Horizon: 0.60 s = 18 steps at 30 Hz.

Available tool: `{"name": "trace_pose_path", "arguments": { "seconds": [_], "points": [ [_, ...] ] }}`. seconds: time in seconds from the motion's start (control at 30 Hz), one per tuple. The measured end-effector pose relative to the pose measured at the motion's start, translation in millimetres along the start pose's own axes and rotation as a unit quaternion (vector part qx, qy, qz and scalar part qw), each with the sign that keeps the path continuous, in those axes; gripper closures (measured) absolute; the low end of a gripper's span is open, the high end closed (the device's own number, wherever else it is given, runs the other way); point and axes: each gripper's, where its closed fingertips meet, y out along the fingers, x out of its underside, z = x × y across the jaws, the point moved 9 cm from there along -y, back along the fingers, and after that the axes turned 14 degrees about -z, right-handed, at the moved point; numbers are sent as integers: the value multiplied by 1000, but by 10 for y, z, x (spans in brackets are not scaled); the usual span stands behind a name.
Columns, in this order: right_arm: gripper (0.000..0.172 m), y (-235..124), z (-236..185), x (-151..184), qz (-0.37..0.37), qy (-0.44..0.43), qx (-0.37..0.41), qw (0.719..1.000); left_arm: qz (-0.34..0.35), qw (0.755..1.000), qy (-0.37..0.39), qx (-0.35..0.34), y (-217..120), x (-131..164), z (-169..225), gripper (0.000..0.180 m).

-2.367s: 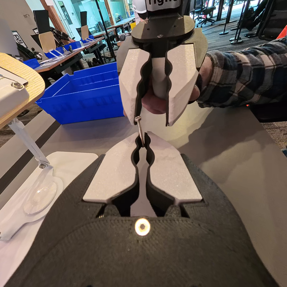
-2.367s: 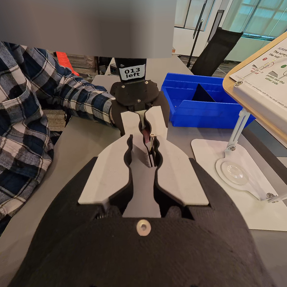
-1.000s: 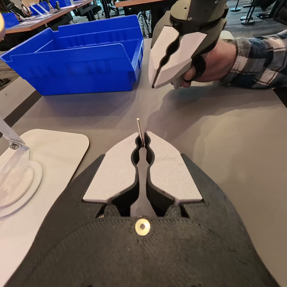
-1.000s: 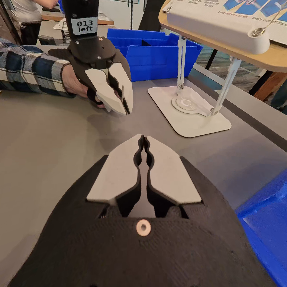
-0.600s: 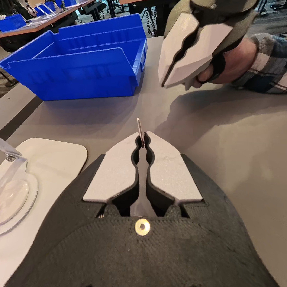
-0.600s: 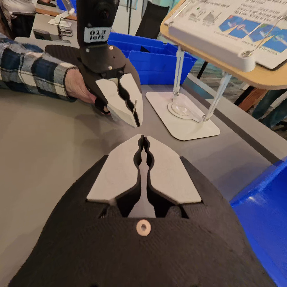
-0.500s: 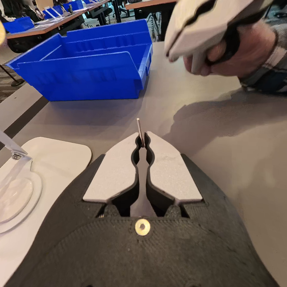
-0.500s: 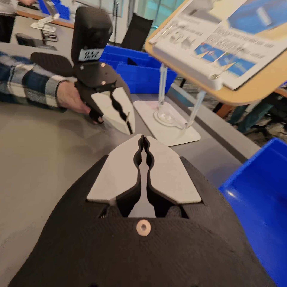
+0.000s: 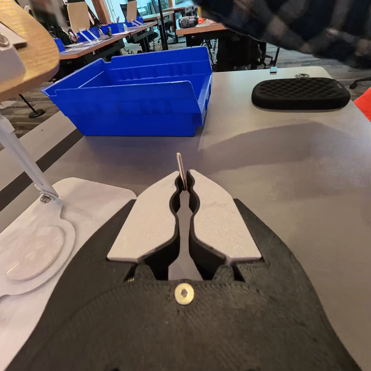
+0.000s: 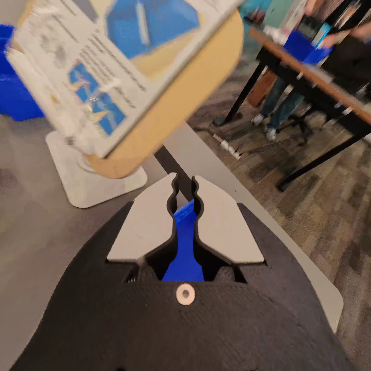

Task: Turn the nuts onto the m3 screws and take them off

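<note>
Thin silver metal pin [image 9: 181, 172] pinched upright between the closed white fingertips of the left gripper [image 9: 185, 176], over the middle of the grey table [image 9: 281, 180], as in the earlier frames. Beyond it, toward the far edge, a blue plastic bin [image 9: 140, 104]; near the far right corner, a black quilted pad [image 9: 300, 93]. Right gripper [image 10: 184, 180], shut and bare moments ago, now slightly parted with nothing between the pads, swung away to the table's edge above a second blue bin [image 10: 184, 241]. No longer in the left view except as a dark blur at top. Beside it, a wooden board on a white stand [image 10: 96, 186] carrying a printed sheet, its writing blurred.
</note>
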Motion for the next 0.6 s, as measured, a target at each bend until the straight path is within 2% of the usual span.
{"name": "trace_pose_path", "arguments": {
  "seconds": [0.03, 0.17, 0.23, 0.27, 0.43, 0.6],
  "points": [
    [159, 171, 219, -24, -32, -1, -2, 999, 2, 1000, 0, -2, -1, 1, 9, 177],
    [162, 982, 963, -20, -147, 11, -41, 988, 4, 1000, 5, -7, -4, 12, 61, 177],
    [168, 1371, 1217, 4, -189, 14, -62, 980, 4, 1000, 16, -11, 4, 5, 94, 177],
    [165, 1561, 1313, 23, -214, 28, -83, 973, 3, 1000, 20, -8, 5, 6, 104, 177],
    [163, 2380, 1587, 188, -352, 22, -115, 929, 15, 1000, 6, -6, -33, 15, 82, 177],
    [159, 2864, 1655, 305, -423, 25, -148, 893, 28, 999, -18, -1, -81, 33, 30, 177]
  ]
}}
